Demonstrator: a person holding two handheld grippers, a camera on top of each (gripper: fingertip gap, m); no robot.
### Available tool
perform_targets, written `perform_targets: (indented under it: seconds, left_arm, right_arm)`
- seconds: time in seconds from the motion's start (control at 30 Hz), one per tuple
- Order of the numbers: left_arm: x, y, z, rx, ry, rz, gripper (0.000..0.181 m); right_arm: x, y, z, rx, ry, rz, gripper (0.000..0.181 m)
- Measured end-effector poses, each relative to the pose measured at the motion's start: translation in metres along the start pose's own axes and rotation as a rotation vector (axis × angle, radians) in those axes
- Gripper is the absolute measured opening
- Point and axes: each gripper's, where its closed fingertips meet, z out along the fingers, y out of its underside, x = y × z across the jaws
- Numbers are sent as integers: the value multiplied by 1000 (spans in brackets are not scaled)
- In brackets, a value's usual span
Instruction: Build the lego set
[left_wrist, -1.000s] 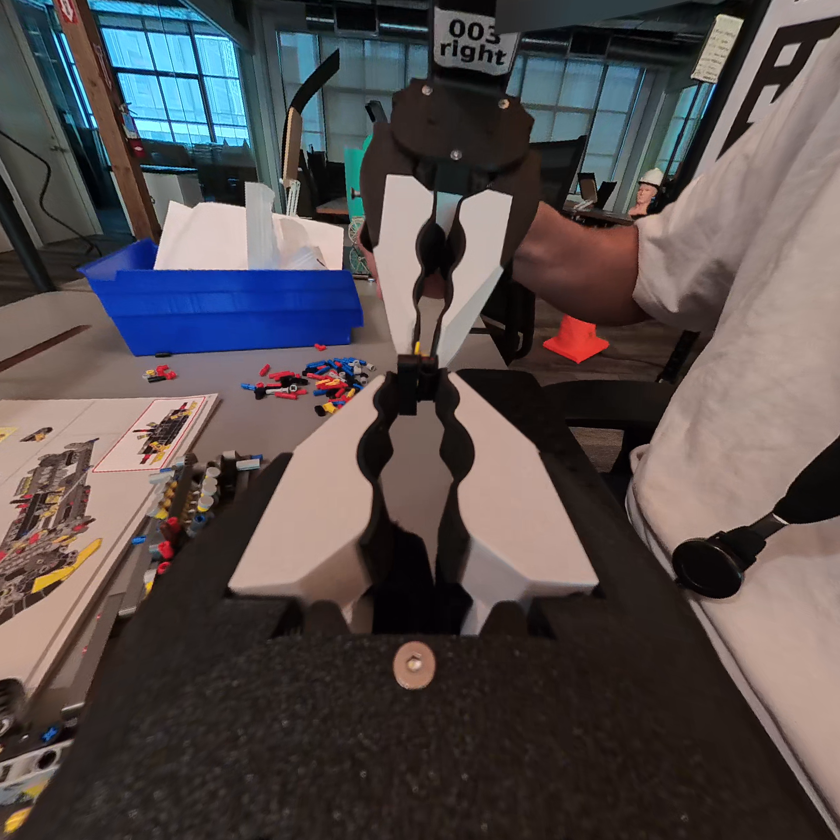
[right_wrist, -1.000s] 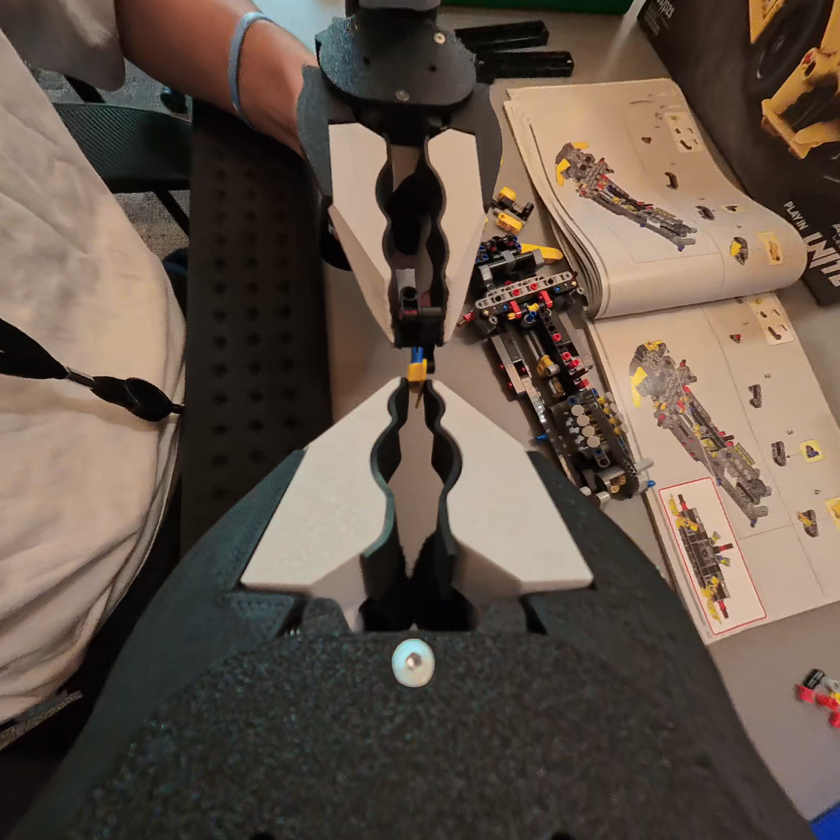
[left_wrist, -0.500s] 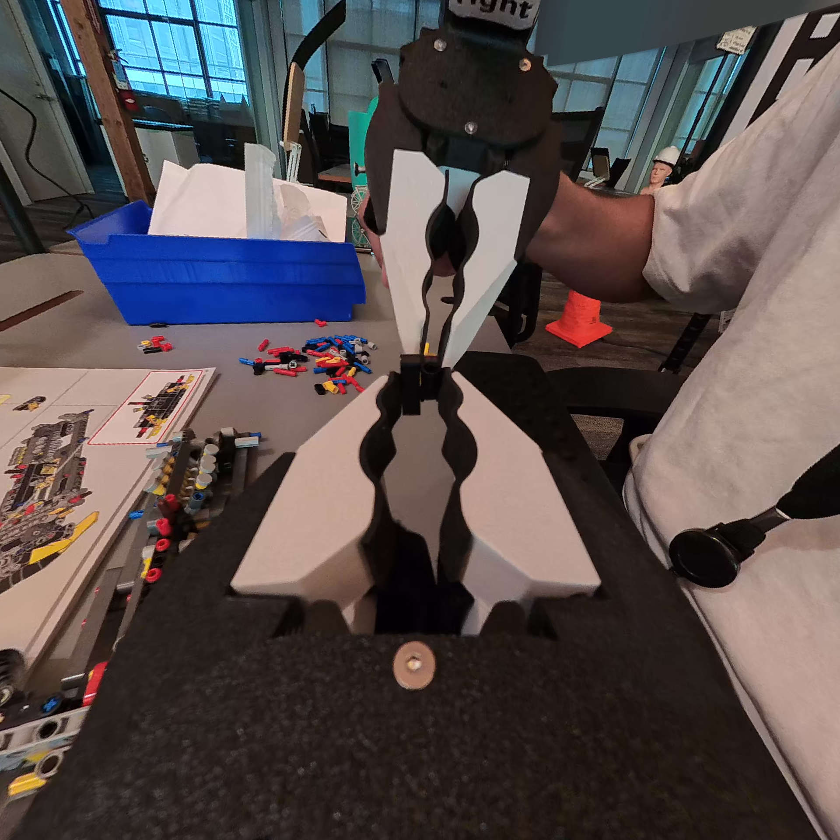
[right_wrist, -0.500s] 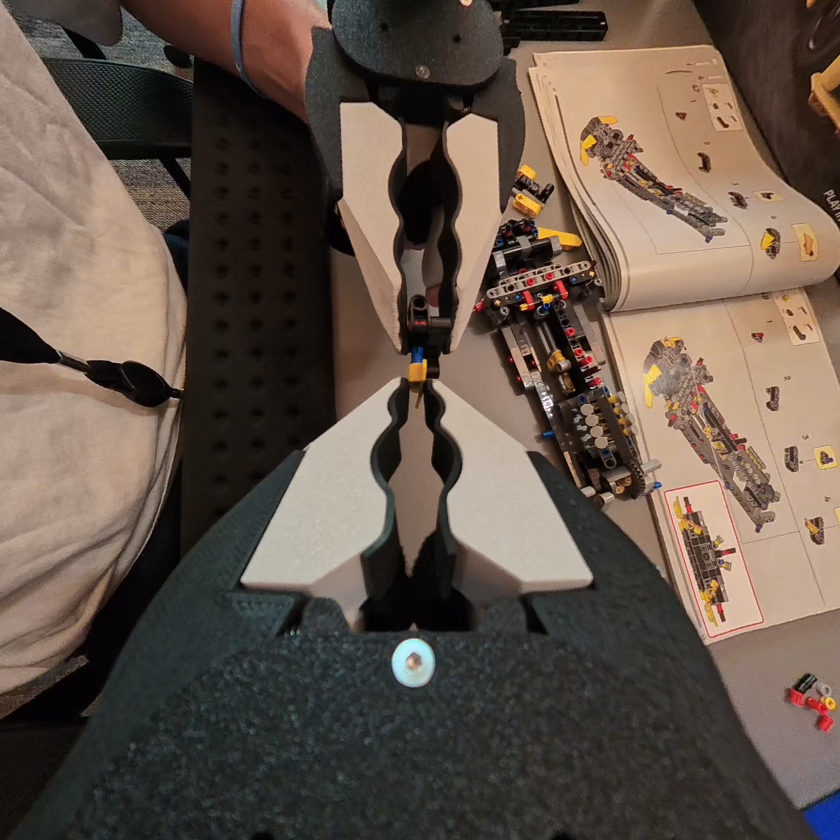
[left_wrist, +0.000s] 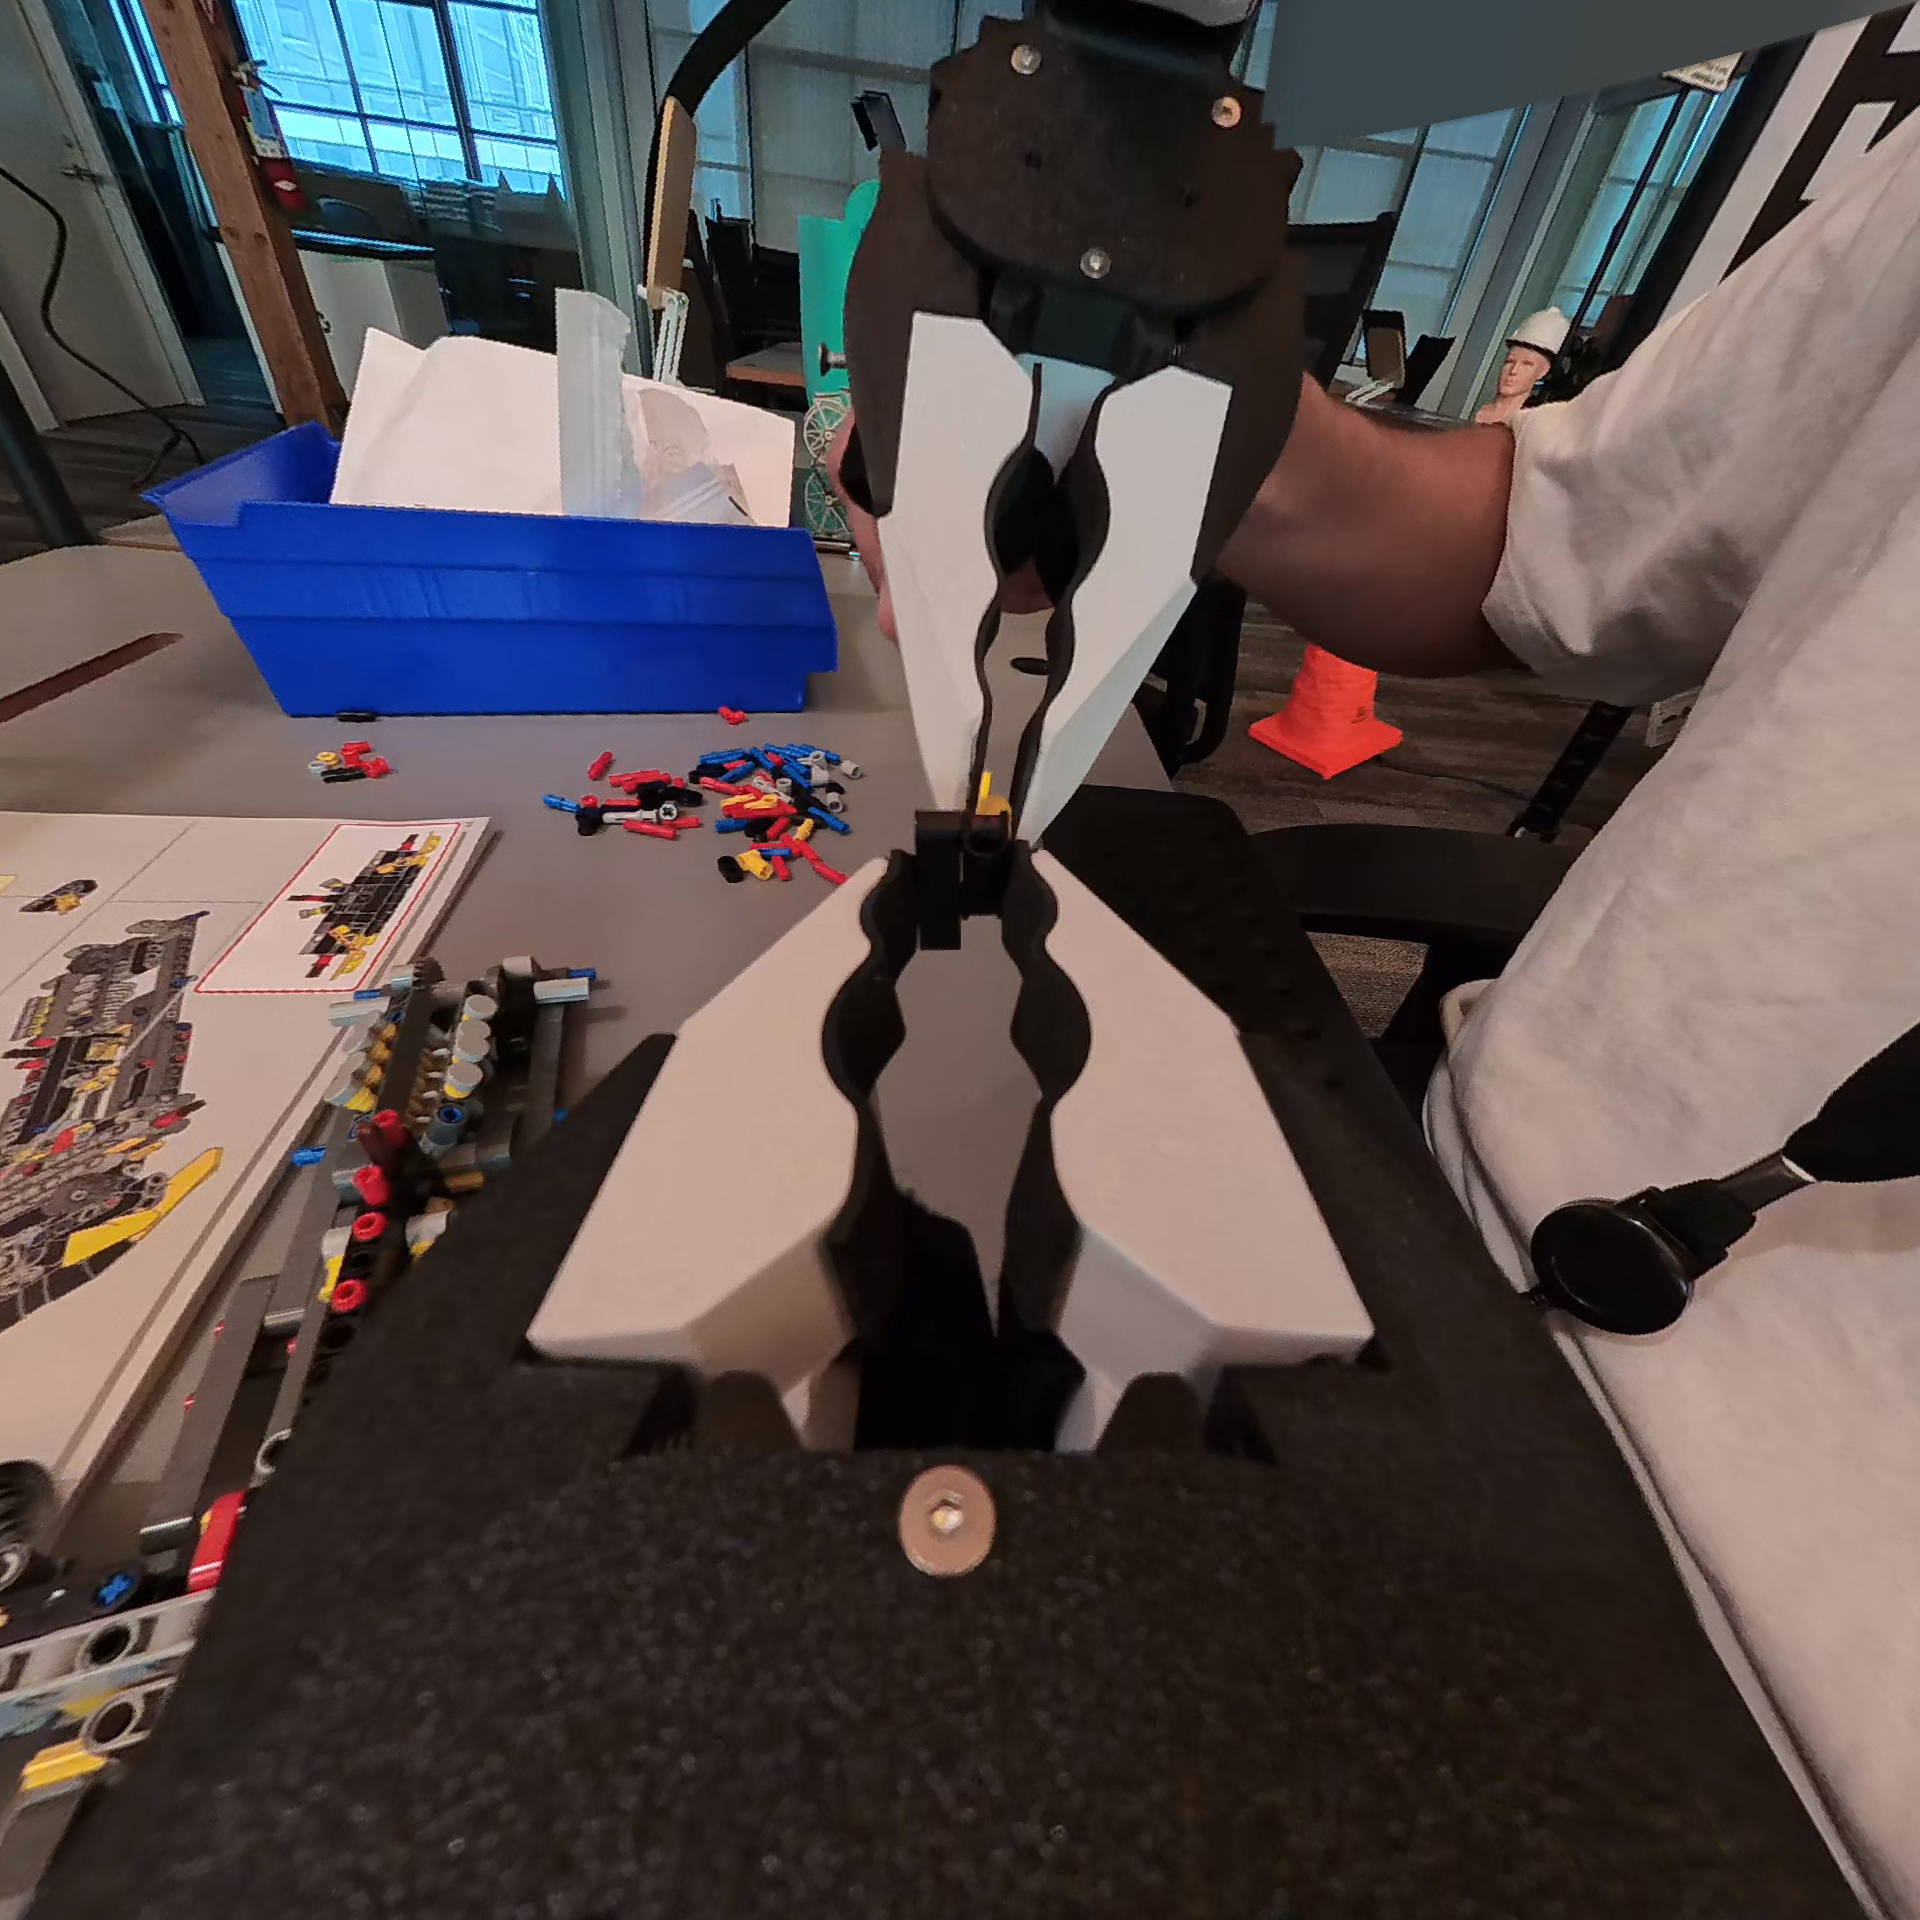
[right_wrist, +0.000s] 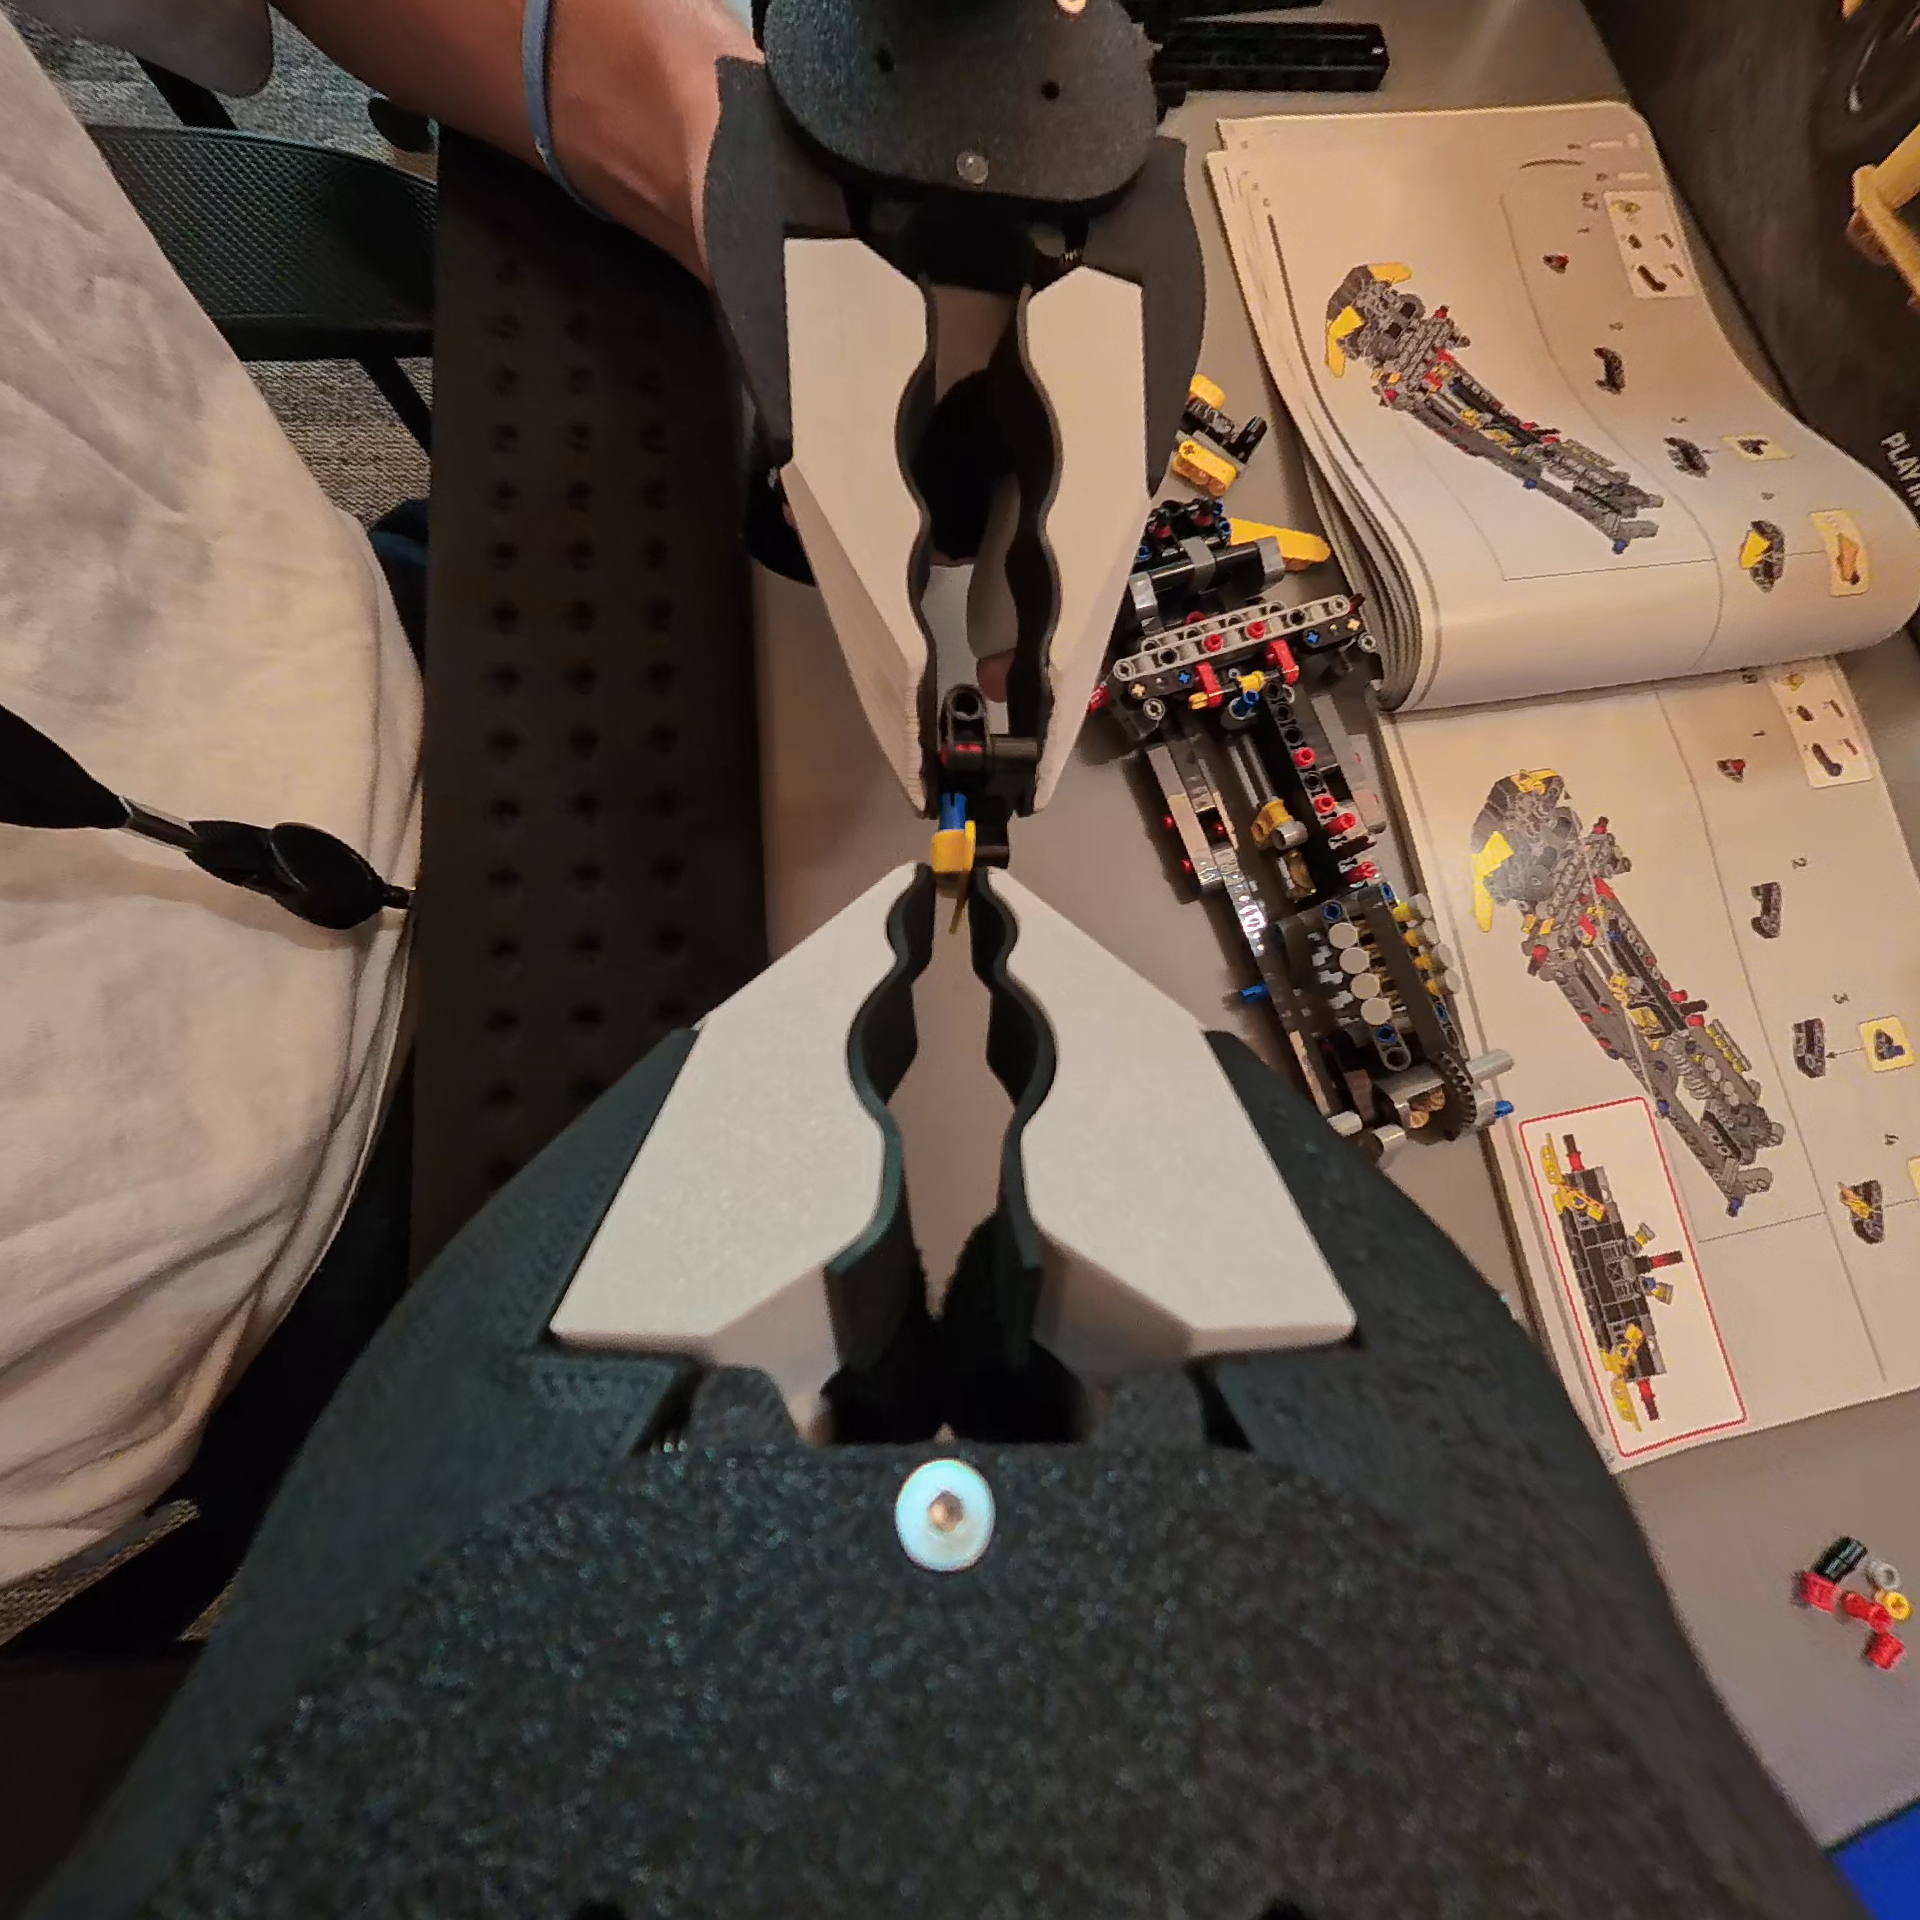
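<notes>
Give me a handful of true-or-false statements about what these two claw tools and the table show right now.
1. The left gripper has its jaws shut on a black piece. True.
2. The right gripper holds nothing. False: it pinches a small yellow piece.
3. The two grippers meet tip to tip above the table. True.
4. The blue bin is empty. False: white paper stands in it.
5. The half-built model lies beside the open instruction booklet. True.
</notes>
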Motion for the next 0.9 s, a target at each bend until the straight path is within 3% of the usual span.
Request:
perform_targets:
  seconds: [0.73, 0.9]
  left_arm:
    - [5, 13, 4, -85, 9, 51, 15]
    - [7, 33, 9, -202, -20, 185, 15]
  right_arm:
    - [-6, 7, 7, -43, -39, 8, 5]
    - [-12, 22, 16, -170, -48, -28, 5]
